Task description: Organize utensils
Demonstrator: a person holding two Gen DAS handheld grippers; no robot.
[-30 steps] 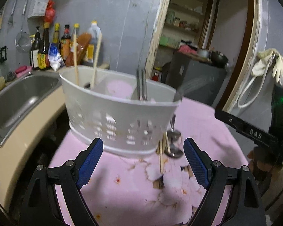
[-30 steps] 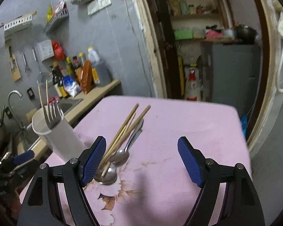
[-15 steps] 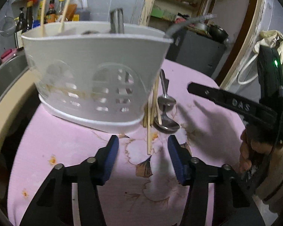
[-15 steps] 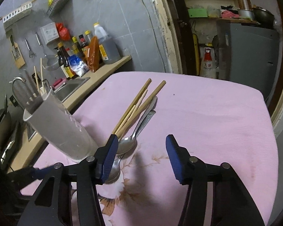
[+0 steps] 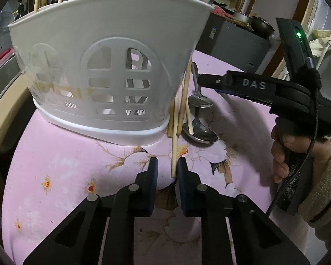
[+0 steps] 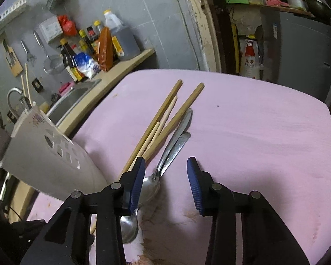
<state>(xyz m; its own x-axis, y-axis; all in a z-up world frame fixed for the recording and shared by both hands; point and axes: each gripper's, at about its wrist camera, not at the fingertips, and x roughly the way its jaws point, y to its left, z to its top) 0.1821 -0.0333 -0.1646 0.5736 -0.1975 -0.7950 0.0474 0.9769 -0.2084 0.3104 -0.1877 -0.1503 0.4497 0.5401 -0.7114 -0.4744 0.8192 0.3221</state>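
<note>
The pale chopstick [image 5: 174, 152], one of four chopsticks beside two spoons [image 5: 198, 130] next to the white holder [image 5: 112, 66] on the pink cloth [image 5: 66, 165], lay between the just-narrowed, not yet clamped left gripper [image 5: 167, 165], so pickup looked near, while the right gripper [image 6: 165, 176], also closing, stayed apart over the spoons.

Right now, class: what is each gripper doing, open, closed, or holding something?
Left gripper: jaws have just been closing around one chopstick; grip uncertain.
Right gripper: open, jaws just closing, astride the spoons, gripping nothing.

Sauce bottles [image 6: 92, 50] line the counter beside a steel sink [image 6: 75, 95].
</note>
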